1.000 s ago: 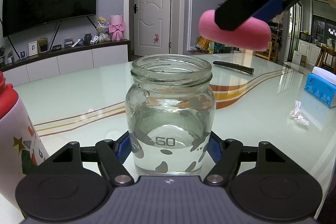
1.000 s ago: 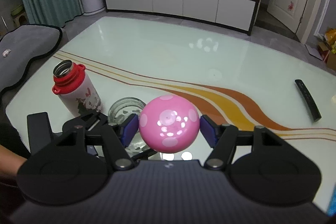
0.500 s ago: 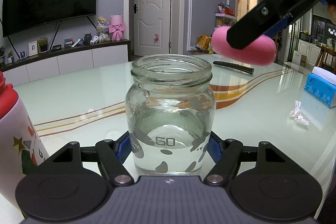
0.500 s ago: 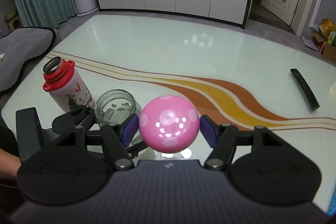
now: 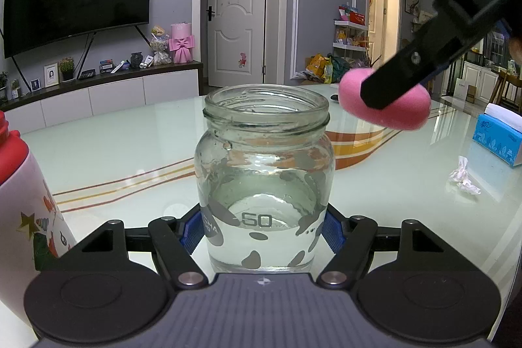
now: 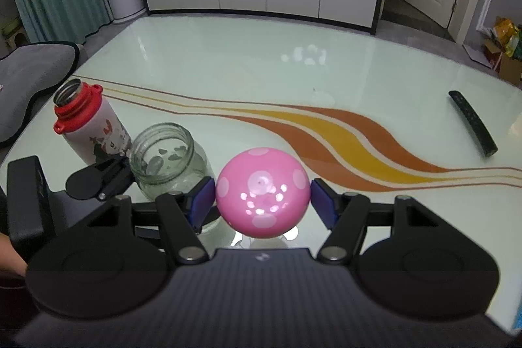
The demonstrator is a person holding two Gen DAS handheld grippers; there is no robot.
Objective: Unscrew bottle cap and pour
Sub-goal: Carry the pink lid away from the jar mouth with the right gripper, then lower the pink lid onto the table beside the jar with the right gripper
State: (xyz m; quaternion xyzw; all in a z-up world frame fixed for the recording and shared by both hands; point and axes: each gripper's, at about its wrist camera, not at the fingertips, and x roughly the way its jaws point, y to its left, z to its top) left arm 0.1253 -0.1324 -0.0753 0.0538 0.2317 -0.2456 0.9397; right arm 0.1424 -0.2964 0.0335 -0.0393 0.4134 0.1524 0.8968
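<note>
We are gripping one glass jar with our left gripper, jaws clenched on its lower body; it is standing upright on the table, mouth open, with clear liquid inside. Our right gripper is clamping one pink spotted cap, hovering just right of the jar's rim. One red-necked bottle is standing uncapped beside the jar. One remote, one tissue box and one crumpled tissue are lying well apart

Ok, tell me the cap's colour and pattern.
The cap is pink with paler pink dots, clearest in the right wrist view.
</note>
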